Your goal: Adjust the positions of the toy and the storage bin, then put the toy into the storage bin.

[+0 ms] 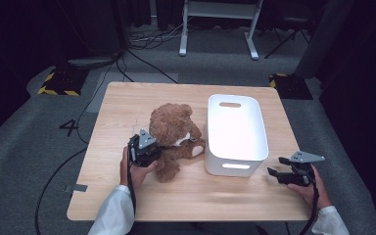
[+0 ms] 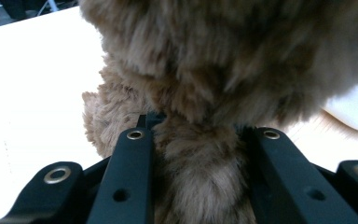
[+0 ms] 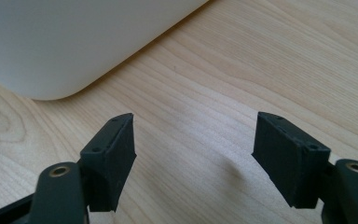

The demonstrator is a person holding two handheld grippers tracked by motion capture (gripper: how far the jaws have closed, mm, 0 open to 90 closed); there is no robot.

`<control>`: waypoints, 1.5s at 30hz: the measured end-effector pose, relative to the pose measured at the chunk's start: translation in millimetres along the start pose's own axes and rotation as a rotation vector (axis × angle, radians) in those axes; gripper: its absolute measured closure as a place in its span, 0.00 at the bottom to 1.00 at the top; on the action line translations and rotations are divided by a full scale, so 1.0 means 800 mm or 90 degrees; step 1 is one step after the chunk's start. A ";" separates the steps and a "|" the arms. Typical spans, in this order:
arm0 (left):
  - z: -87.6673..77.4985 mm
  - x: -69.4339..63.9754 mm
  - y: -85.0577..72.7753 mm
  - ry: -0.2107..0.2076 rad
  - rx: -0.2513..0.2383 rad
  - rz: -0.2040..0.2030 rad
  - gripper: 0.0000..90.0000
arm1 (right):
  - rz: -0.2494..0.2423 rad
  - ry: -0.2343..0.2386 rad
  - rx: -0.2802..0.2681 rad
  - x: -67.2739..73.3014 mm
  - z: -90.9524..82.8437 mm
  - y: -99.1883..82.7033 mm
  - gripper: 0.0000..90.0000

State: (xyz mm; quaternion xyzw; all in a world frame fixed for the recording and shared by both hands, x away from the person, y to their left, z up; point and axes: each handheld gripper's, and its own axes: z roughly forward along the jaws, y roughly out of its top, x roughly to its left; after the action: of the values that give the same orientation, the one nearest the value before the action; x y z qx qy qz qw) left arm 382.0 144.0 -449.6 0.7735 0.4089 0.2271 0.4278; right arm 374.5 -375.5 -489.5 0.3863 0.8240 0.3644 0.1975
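A brown teddy bear [image 1: 172,132] sits on the wooden table [image 1: 122,103], just left of a white plastic bin [image 1: 236,128] that holds nothing. My left gripper [image 1: 144,149] presses into the bear's left side. In the left gripper view its jaws [image 2: 200,135] are closed on a furry limb of the bear [image 2: 214,56], and fur fills the gap between them. My right gripper [image 1: 285,174] hovers low near the table's front right corner, right of the bin. Its jaws [image 3: 196,140] stand open over bare wood, with the bin's rounded corner [image 3: 74,42] just ahead.
Bare wood stretches along the table's front edge [image 1: 200,200] and on its left part. The floor beyond holds cables [image 1: 147,39], a white desk frame [image 1: 220,24] and yellow-and-black striped stand bases [image 1: 58,83].
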 end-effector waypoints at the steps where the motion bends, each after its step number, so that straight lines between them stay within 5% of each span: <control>1: 0.000 -0.002 0.000 0.002 -0.006 -0.007 0.79 | 0.001 0.000 -0.002 -0.001 0.000 0.001 0.33; 27: 0.000 -0.012 -0.002 0.011 -0.039 -0.035 0.80 | 0.055 0.007 0.005 -0.017 0.012 -0.002 0.32; 36: -0.004 -0.006 -0.002 0.004 -0.065 -0.053 0.81 | 0.028 -0.004 0.018 -0.010 0.019 -0.005 0.32; 45: -0.016 -0.008 0.006 0.000 -0.107 -0.033 0.83 | 0.031 -0.002 0.015 -0.010 0.018 -0.007 0.32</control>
State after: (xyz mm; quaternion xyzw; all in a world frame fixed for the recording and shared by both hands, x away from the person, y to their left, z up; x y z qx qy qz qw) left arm 371.6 142.8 -438.6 0.7241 0.4084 0.2497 0.4966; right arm 385.6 -377.9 -502.9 0.4090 0.8182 0.3591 0.1855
